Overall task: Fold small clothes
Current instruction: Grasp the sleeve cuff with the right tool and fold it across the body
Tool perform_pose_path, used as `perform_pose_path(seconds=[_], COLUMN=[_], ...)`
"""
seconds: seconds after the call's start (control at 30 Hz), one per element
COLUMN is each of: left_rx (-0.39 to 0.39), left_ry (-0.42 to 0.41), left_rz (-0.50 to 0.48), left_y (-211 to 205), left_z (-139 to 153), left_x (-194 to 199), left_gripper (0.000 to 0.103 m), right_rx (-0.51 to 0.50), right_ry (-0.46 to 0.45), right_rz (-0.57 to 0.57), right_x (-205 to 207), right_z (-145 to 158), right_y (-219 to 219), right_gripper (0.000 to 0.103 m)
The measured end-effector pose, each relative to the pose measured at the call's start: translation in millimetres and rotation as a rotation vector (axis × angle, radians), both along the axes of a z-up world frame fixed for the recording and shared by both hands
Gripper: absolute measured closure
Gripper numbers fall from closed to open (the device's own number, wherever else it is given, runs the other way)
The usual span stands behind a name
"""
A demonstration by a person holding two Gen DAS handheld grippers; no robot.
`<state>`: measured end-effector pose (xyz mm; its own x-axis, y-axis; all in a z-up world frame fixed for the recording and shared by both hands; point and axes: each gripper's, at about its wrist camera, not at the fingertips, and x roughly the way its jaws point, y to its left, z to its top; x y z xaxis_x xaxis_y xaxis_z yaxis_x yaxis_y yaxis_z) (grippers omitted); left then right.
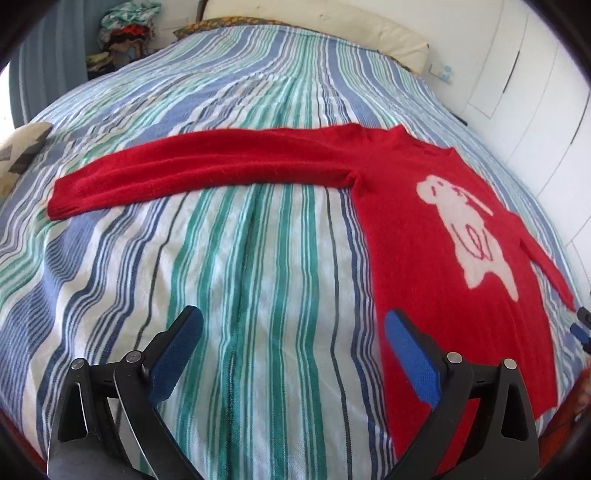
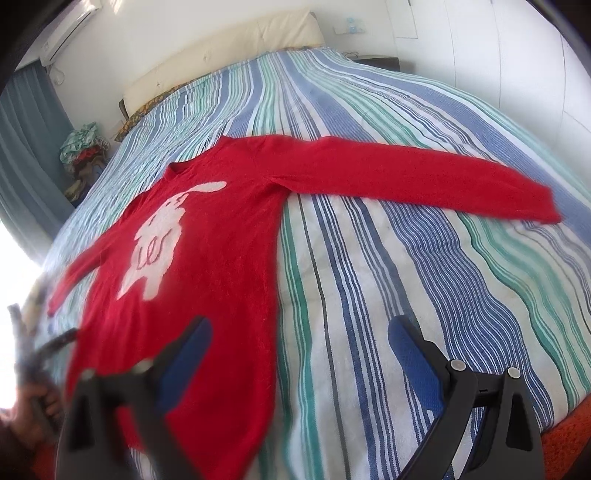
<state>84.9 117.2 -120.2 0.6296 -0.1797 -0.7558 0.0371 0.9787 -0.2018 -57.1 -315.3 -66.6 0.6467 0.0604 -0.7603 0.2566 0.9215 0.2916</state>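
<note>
step: pre-fold, nothing folded yet | red sweater [image 1: 424, 236] lying flat, sleeves spread, on striped bed [image 1: 258, 277] | left tongs [image 1: 291, 328] and right tongs [image 2: 299, 332] hovering wide, empty | next: likely pinching a sleeve cuff, folding inward

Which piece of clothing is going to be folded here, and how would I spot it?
Look at the big bed with the striped cover. Spread flat on it, sleeves out to both sides, lies a red sweater. A pale cartoon animal on its chest sets it apart from the heap of clothes beside the bed's far end.
</note>
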Motion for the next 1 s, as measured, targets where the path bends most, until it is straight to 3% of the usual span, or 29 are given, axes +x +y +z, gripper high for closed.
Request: perform_pose_path(seconds=[0.13, 0.23, 0.37, 0.5, 0.53, 0.57, 0.63, 0.67, 0.7, 0.77, 0.83, 0.93, 1.0], left_rx=[-0.02, -0.034, -0.058, -0.026, -0.023, -0.022, -0.014, -0.009, -0.004, -0.012, -0.033, -0.073, -0.088], left_ry=[-0.081, -0.054, -0.026, -0.013, -0.005, 0.003, 0.017, 0.022, 0.025, 0.026, 0.02, 0.018, 0.022], left_rz=[0.074, 0.111, 0.122, 0.114, 0.113, 0.112, 0.11, 0.111, 0.113, 0.124, 0.139, 0.154, 0.152], left_y=[22.4, 32.5, 34.2, 28.1, 26.9, 26.0, 25.4, 25.8, 26.8, 30.8, 35.3, 37.8, 36.5], left_z=[19.3, 14.1, 7.7, 2.0, -0.2, -2.5, -6.4, -7.7, -8.5, -8.4, -7.0, -7.5, -9.1], left_x=[-6.0, -2.6, -1.5, 0.0, 1.0, 1.8, 1.9, 1.6, 1.1, -0.5, 0.1, 4.8, 8.5], left_gripper=[0.003, 0.003, 0.003, 0.003, 0.003, 0.003, 0.003, 0.003, 0.003, 0.003, 0.003, 0.003, 0.004], right_rx=[0.255, 0.423, 0.528, 0.628, 0.615, 0.586, 0.534, 0.522, 0.515, 0.472, 0.294, 0.092, 0.023], right_ry=[-0.123, -0.179, -0.107, -0.108, -0.108, -0.107, -0.082, -0.048, -0.018, -0.032, -0.02, -0.102, -0.176], right_rz=[-0.165, -0.364, -0.594, -0.642, -0.649, -0.665, -0.706, -0.725, -0.75, -0.77, -0.719, -0.505, -0.328], right_x=[-3.4, -4.6, -13.1, -10.6, -6.5, -2.5, 3.5, 6.3, 7.5, 9.3, 25.7, 68.4, 103.0], right_z=[10.4, 2.7, -31.1, -45.3, -44.0, -42.5, -47.1, -52.9, -59.1, -54.2, -25.1, 38.7, 83.0], right_y=[-71.6, -145.4, -220.0, -252.1, -255.0, -256.8, -260.1, -261.4, -262.9, -261.6, -248.2, -201.7, -152.3], right_gripper=[0.008, 0.008, 0.01, 0.017, 0.02, 0.029, 0.061, 0.093, 0.099, 0.099, 0.099, 0.099, 0.099])
